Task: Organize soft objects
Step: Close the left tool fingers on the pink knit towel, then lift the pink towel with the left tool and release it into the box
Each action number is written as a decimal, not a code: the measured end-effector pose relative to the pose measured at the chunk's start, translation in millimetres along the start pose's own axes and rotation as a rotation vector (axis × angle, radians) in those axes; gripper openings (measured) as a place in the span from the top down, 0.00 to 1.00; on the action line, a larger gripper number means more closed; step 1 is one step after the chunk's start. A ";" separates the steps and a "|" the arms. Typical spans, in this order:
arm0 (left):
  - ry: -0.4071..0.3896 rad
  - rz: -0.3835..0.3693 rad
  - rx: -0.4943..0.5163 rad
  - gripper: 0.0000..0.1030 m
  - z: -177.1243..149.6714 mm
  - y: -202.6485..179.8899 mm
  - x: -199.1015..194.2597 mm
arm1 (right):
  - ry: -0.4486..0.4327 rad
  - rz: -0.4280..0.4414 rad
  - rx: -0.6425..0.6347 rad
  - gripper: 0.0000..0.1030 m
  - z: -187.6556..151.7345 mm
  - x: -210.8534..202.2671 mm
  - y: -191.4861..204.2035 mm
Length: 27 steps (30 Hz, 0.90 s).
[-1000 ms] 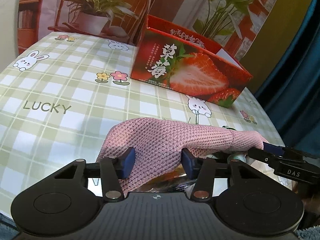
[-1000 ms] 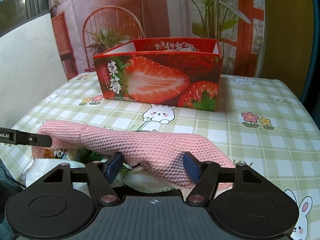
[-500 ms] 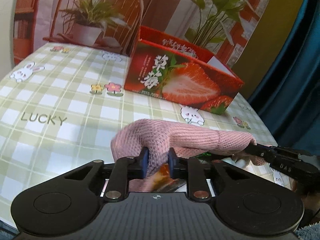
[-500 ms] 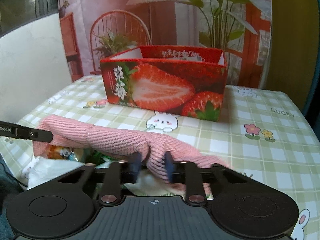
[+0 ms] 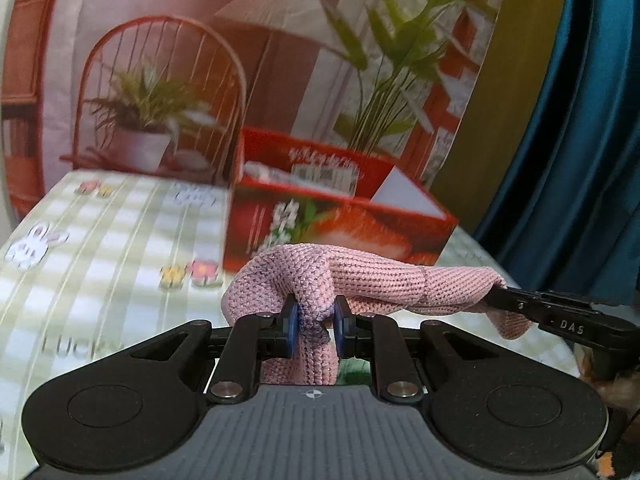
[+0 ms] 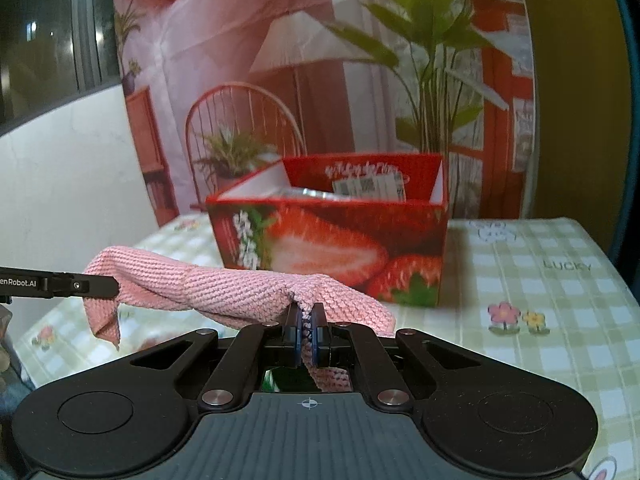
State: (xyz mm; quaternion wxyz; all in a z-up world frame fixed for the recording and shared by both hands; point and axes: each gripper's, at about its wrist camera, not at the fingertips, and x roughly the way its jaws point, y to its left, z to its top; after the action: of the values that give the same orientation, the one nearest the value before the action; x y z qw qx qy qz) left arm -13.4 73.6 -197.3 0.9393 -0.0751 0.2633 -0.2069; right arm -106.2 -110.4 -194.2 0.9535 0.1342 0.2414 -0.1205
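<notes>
Tongs [image 5: 313,328] [image 6: 305,334] closed on, lifted pink knit [image 5: 384,280]

Pink ribbed knit on the cloth [image 5: 372,280], at 6 o'clock in both views. Red with strawberry print and white lettering on the box [image 6: 332,248], white inside. Pale green and white check with pink and yellow flowers, white rabbits, grey "LUCKY" on the tablecloth [image 6: 560,320]. Teal curtain [image 5: 580,140] at 3 o'clock. Black grippers, blue pads [image 5: 293,326].

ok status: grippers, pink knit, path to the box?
Left gripper and right gripper shut on pink knit. Knit stretched between them, off table. Strawberry box ahead, open, unobstructed.
</notes>
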 end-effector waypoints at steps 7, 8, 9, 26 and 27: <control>-0.046 -0.030 0.051 0.82 52.4 -5.0 25.9 | -0.068 -0.014 -0.008 0.96 42.1 14.5 -17.1; -0.050 -0.031 0.052 0.82 59.7 -4.9 31.5 | -0.077 -0.016 -0.013 0.96 49.1 18.0 -19.7; -0.055 -0.031 0.054 0.82 67.5 -4.1 37.1 | -0.089 -0.019 -0.021 0.96 55.9 21.8 -22.3; 0.054 -0.068 -0.025 0.82 147.6 20.0 173.5 | -0.034 -0.047 0.074 0.96 123.8 145.0 -55.2; 0.060 -0.062 -0.024 0.82 149.5 21.2 180.8 | -0.025 -0.050 0.083 0.96 126.5 152.4 -56.8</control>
State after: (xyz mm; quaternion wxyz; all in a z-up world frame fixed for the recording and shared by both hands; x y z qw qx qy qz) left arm 212.8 20.2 -159.4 0.9231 -0.0882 0.2911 -0.2351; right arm 61.4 -228.4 -173.4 0.9468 0.1659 0.2274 -0.1559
